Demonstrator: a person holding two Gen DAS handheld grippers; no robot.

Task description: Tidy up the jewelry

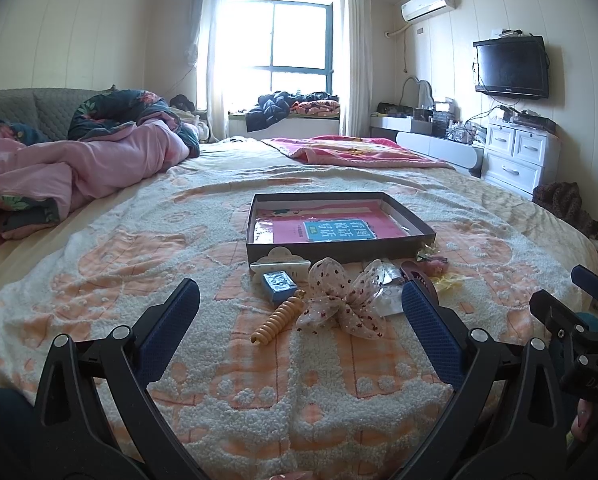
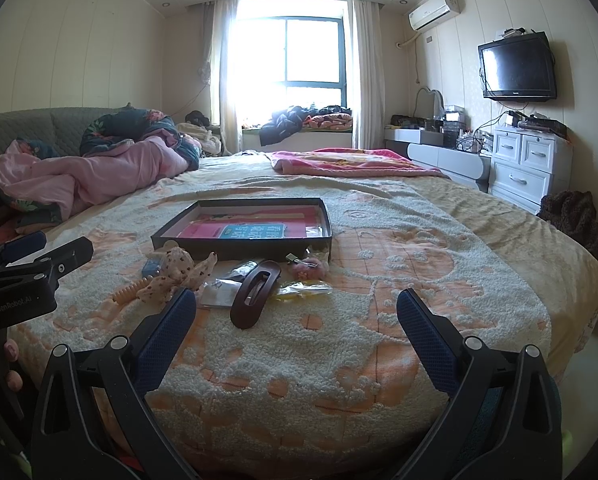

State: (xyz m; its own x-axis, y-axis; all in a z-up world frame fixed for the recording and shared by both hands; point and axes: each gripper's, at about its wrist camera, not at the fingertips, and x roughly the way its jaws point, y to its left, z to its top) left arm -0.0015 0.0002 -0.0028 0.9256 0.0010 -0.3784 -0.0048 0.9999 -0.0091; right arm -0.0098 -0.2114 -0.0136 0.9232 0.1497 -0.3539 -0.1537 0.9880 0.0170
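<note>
Ahead of the left gripper [image 1: 299,320], whose jaws are gaping wide and gripping nothing, a dotted fabric bow [image 1: 341,300] is lying beside a ridged yellow spiral clip [image 1: 277,320], just short of the shallow box [image 1: 339,245]; the bow is looking soft and light, best pinched at its knot; over on the right wrist view, the right gripper [image 2: 297,320] is likewise spread and empty, facing a dark claw clip [image 2: 255,294]; it is looking rigid and smooth, likely slippery, so gripping across its narrow middle seems wise.
</note>
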